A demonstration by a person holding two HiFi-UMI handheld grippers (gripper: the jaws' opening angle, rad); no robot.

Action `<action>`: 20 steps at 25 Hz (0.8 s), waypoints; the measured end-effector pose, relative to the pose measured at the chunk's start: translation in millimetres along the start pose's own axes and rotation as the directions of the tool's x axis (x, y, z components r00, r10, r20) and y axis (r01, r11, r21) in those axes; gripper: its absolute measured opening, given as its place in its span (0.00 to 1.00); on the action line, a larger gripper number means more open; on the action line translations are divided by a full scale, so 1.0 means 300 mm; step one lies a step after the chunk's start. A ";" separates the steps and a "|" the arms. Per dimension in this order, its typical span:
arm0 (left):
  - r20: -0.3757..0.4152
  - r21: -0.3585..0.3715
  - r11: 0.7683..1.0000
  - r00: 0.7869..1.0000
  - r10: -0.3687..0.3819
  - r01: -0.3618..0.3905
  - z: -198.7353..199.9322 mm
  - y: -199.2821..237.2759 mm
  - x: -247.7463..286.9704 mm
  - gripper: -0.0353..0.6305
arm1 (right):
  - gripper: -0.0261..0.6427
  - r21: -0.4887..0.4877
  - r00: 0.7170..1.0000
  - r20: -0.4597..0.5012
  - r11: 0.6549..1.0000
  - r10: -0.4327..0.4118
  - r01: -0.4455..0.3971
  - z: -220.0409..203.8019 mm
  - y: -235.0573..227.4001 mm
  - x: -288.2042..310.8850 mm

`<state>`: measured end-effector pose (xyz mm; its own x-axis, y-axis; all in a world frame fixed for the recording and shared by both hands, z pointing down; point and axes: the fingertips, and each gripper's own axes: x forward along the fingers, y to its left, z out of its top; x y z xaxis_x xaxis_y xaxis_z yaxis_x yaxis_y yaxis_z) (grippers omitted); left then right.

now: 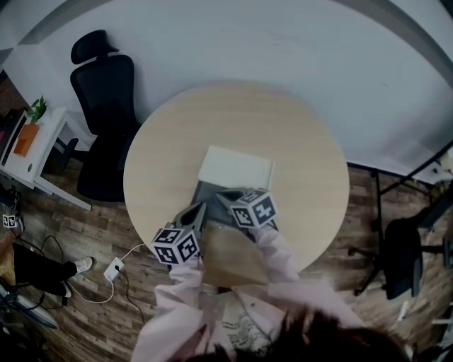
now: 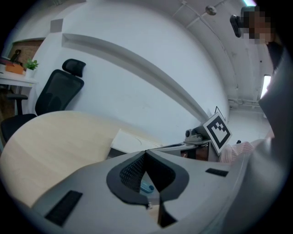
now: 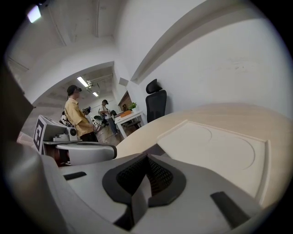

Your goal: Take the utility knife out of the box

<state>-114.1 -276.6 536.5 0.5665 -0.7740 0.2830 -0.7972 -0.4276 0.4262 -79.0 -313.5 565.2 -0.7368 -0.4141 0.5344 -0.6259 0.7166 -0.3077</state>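
light: dim, even | edges: fisheye-warped, dark-vignetted | focus: soft

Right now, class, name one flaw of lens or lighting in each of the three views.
Head view: the fisheye bows the edge of the round pale wooden table, and the frame is dim. Left gripper view: black vignette all round; the grey wall ledge bends into an arc. Right gripper view: a ceiling lamp glares at top left.

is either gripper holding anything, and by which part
Nothing is held: the left gripper and the right gripper both have their jaws together and empty.
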 end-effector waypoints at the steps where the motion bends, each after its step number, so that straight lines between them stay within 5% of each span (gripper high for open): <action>1: -0.006 -0.004 1.000 1.000 -0.005 0.005 -0.006 -0.001 0.004 0.07 | 0.03 0.003 1.000 -0.016 1.000 -0.006 0.006 -0.013 -0.008 0.005; 20: -0.070 -0.048 0.998 0.997 -0.036 0.033 -0.071 0.005 0.026 0.07 | 0.04 -0.026 0.965 -0.249 0.996 -0.089 0.085 -0.145 -0.071 0.056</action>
<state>-106.3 -273.3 557.6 0.6081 -0.7234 0.3270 -0.7673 -0.4300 0.4758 -66.9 -311.2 614.8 -0.5916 -0.3235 0.7385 -0.6795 0.6930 -0.2408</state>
